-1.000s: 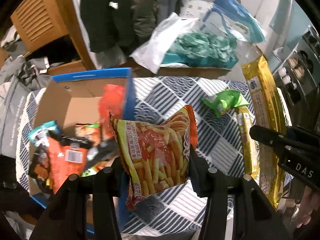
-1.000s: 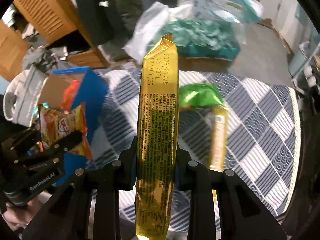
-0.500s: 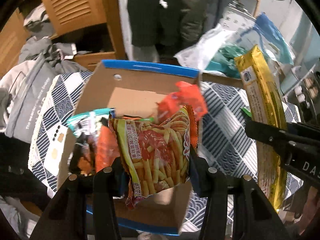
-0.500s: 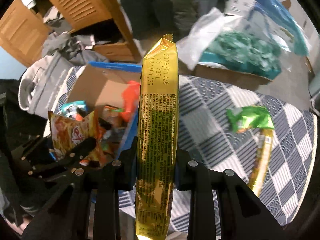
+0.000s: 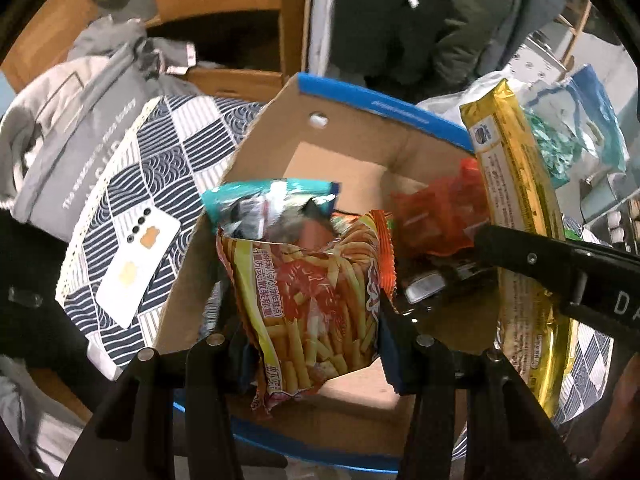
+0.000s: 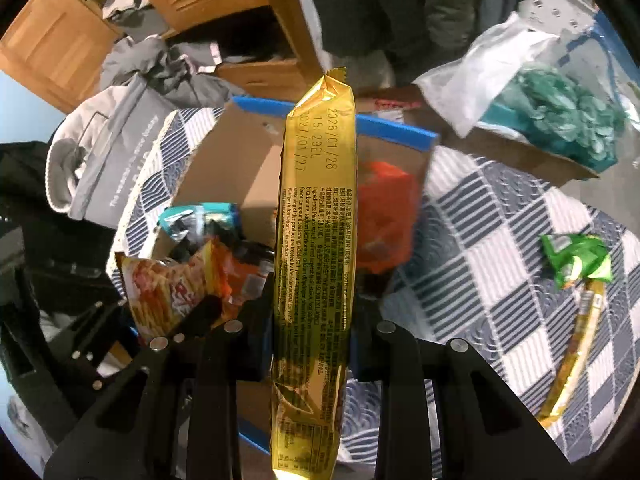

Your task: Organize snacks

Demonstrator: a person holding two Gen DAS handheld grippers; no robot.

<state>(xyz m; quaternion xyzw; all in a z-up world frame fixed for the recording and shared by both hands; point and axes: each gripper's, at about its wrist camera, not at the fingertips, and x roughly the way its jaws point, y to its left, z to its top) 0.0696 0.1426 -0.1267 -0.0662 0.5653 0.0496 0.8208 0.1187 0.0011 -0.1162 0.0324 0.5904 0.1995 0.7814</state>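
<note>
My left gripper [image 5: 308, 320] is shut on an orange bag of fries snacks [image 5: 316, 304] and holds it over the open cardboard box [image 5: 360, 136] with blue rims. The box holds a teal packet [image 5: 268, 204], a red-orange packet [image 5: 436, 216] and other snacks. My right gripper [image 6: 312, 344] is shut on a long gold packet [image 6: 316, 248], upright above the box's right part; it also shows in the left wrist view [image 5: 516, 216]. The fries bag also shows in the right wrist view [image 6: 168, 284].
The box [image 6: 248, 164] sits on a blue and white checked cloth [image 6: 492, 240]. A green packet [image 6: 576, 256] and a thin yellow stick packet [image 6: 572, 356] lie on the cloth at the right. A white phone [image 5: 136, 268] lies left of the box. A grey bag [image 5: 72, 128] and a clear bag of teal items [image 6: 556, 116] stand behind.
Both grippers moved left with their packets, from over the cloth to over the box. The box now fills the middle of both views.
</note>
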